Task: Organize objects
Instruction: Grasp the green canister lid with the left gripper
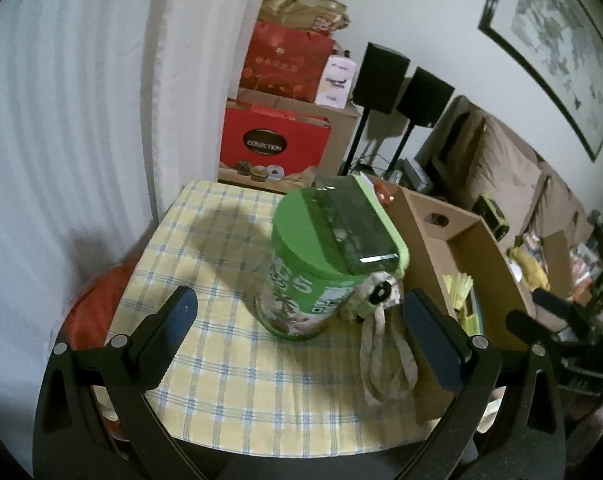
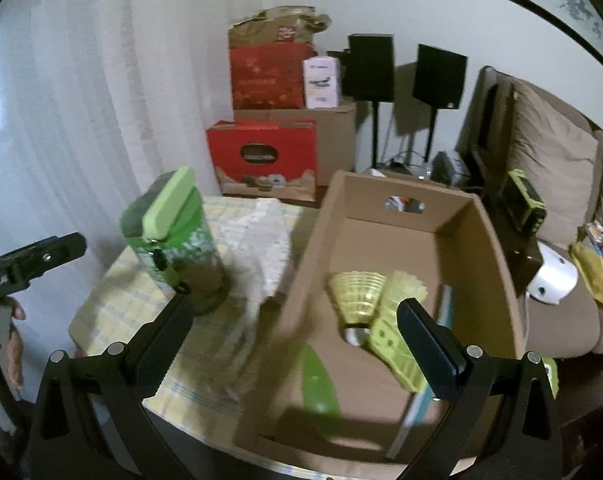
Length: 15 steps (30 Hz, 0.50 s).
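Note:
A green canister stands on the yellow checked tablecloth, with a green-rimmed clear-lidded container resting tilted on its lid. A whitish cloth pouch with straps lies to its right. My left gripper is open, its fingers either side of the canister and short of it. In the right wrist view an open cardboard box holds a yellow shuttlecock, yellow-green plastic pieces and a green strip. My right gripper is open above the box's near left wall, holding nothing.
Red gift boxes on brown cartons are stacked behind the table. Two black speakers on stands and a beige sofa with clutter stand at right. A white curtain hangs at left. A hand holds the left gripper's handle.

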{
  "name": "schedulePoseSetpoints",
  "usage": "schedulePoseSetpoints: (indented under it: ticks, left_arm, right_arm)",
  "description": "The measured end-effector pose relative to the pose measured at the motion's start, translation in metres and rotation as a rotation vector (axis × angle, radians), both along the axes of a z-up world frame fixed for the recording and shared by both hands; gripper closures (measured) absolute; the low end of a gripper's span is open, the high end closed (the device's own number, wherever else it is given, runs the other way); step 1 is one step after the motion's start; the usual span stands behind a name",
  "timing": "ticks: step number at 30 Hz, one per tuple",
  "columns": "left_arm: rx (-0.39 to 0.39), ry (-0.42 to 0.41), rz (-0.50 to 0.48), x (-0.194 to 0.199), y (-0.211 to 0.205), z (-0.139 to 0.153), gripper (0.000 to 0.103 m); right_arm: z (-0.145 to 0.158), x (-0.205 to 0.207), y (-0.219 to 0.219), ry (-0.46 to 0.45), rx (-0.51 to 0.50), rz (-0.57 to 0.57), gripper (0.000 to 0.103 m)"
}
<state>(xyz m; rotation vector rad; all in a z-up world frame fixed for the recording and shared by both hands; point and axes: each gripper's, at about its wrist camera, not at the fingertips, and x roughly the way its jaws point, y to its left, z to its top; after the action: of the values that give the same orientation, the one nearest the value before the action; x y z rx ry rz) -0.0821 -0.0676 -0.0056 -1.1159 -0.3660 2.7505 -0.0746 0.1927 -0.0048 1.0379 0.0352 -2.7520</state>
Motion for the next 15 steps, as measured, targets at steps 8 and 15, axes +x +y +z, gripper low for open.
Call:
schedulePoseSetpoints:
  ticks: [8, 15]
  left_arm:
    - [0.008, -0.007, -0.02, -0.027, 0.006, 0.007, 0.001]
    - [-0.014, -0.059, -0.075, -0.063, 0.038, 0.011, 0.009]
  right_arm:
    - [-0.005, -0.006, -0.021, 0.019, 0.003, 0.042, 0.0]
    - [-0.005, -0.021, -0.019, 0.0, -0.001, 0.047, 0.009]
